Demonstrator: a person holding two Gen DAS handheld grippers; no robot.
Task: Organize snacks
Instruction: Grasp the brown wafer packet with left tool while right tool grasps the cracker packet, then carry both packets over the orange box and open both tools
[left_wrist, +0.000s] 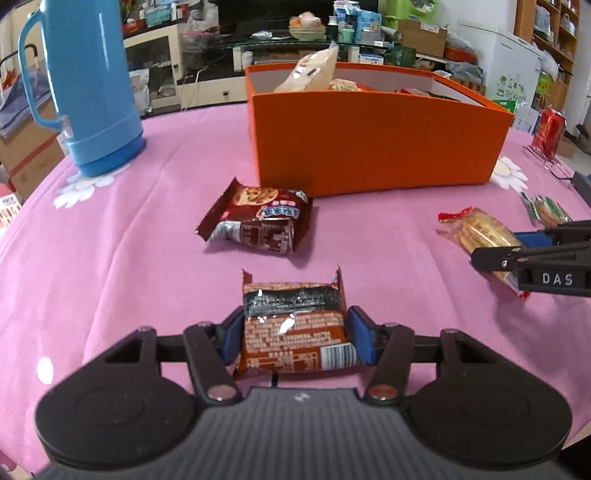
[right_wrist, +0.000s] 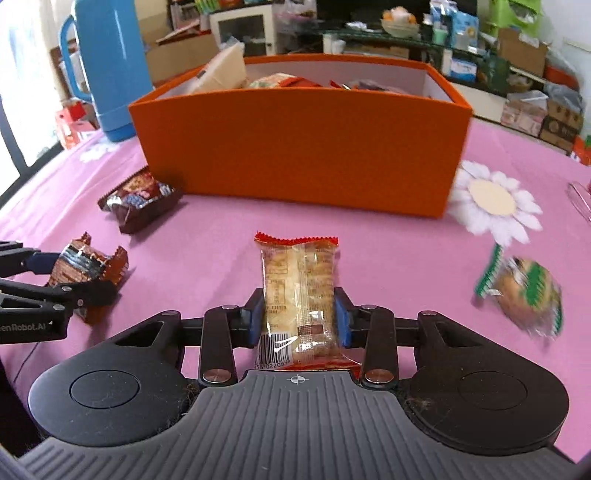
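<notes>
- We judge the coming move to turn on the orange box (left_wrist: 369, 140), which stands dead ahead of both tools: upper centre of the left wrist view and upper centre of the right wrist view, its long front wall facing us and its open top already showing several snacks.
- Our left hand-held gripper (left_wrist: 295, 339) sits at lower centre of its own view with its blue pads clamped on the sides of a brown cookie packet (left_wrist: 293, 325); the packet's long axis runs straight forward toward the box.
- Our right hand-held gripper (right_wrist: 300, 319) is likewise closed on a clear cracker packet (right_wrist: 299, 291) with red crimped ends, its long axis pointing up the frame at the box wall.
- We cannot tell whether either packet is lifted or resting on the pink desk (left_wrist: 110, 258).
- Both tools look about equally near the box; from the right wrist view the wall seems slightly closer, so we judge either could go first.
- Two snacks lie loose on the desk: a dark chocolate-chip packet (left_wrist: 258, 221) just before the box's left front corner, and a green-striped packet (right_wrist: 524, 291), blurred, at the right edge of the right wrist view.
- A blue thermos (left_wrist: 88, 81) stands at upper left, well apart from the box.
</notes>
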